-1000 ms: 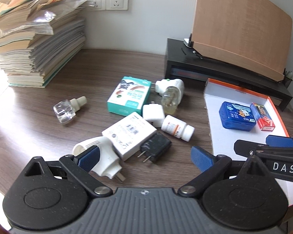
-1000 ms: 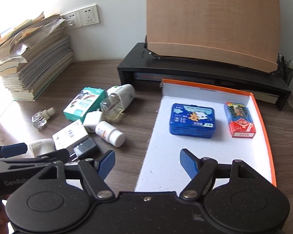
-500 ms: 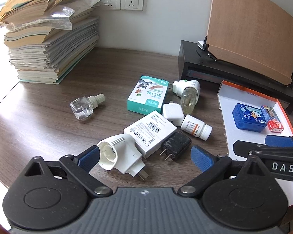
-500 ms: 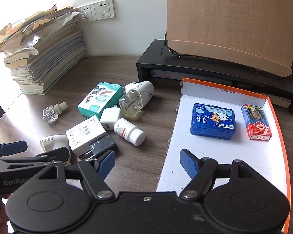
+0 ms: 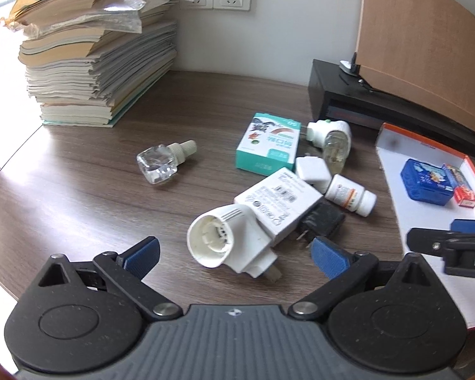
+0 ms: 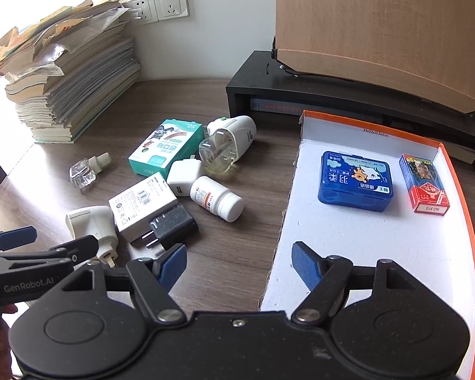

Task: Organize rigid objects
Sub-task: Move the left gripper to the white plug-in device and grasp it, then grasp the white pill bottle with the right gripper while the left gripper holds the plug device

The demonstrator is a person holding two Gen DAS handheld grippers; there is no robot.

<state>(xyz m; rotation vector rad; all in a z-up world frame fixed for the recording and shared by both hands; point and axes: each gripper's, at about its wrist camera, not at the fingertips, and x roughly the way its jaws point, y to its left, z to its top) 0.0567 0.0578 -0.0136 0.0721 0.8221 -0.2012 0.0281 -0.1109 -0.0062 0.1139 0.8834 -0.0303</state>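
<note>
clutter pile mid-table, tray's near half bare

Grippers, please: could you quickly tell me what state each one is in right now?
Left gripper: open, holding nothing; the white plug-in unit lies on the table between its fingers, untouched.
Right gripper: open, empty.

You've swung your left gripper leftward and lower: the white plug-in heater, earlier at its left finger, now lies between the open jaws.
</note>
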